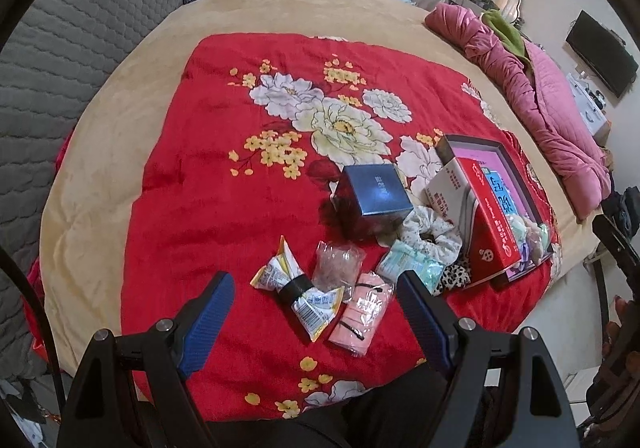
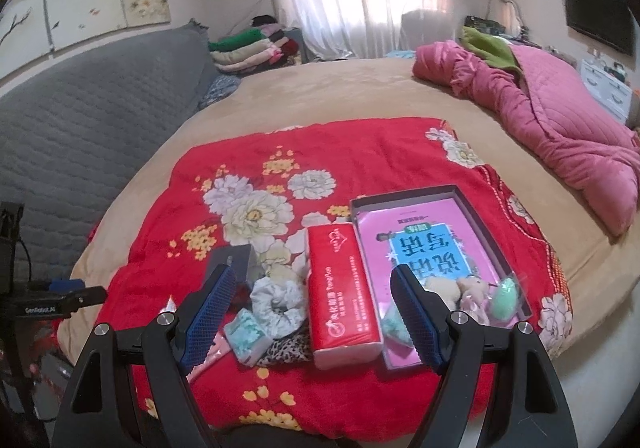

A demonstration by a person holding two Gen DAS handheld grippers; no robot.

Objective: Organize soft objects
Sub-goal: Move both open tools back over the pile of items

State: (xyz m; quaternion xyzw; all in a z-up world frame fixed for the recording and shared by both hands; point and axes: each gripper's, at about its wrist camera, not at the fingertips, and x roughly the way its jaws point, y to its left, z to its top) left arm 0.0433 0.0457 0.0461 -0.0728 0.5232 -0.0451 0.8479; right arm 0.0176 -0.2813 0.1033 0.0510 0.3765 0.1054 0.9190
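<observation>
On the red flowered blanket point(image 1: 224, 152) lie soft items: a tied snack packet point(image 1: 298, 290), a clear bag point(image 1: 338, 266), a pink pack point(image 1: 362, 318), a mint tissue pack point(image 1: 410, 266), a pale scrunchie point(image 1: 430, 238) and a leopard scrunchie point(image 1: 454, 276). My left gripper point(image 1: 316, 324) is open and empty just above the packet and pink pack. A flat box point(image 2: 476, 208) holds a pink book and small plush items point(image 2: 472, 294). A red tissue pack point(image 2: 342, 288) leans on its left edge. My right gripper point(image 2: 312, 314) is open and empty over the red pack, with the pale scrunchie point(image 2: 276, 306) left of it.
A blue box point(image 1: 378, 196) stands by a dark pompom point(image 1: 340, 214). A pink quilt point(image 2: 560, 120) lies at the bed's right side. Folded clothes point(image 2: 252, 48) are stacked at the back by a grey padded headboard point(image 2: 80, 120). The bed edge is at right.
</observation>
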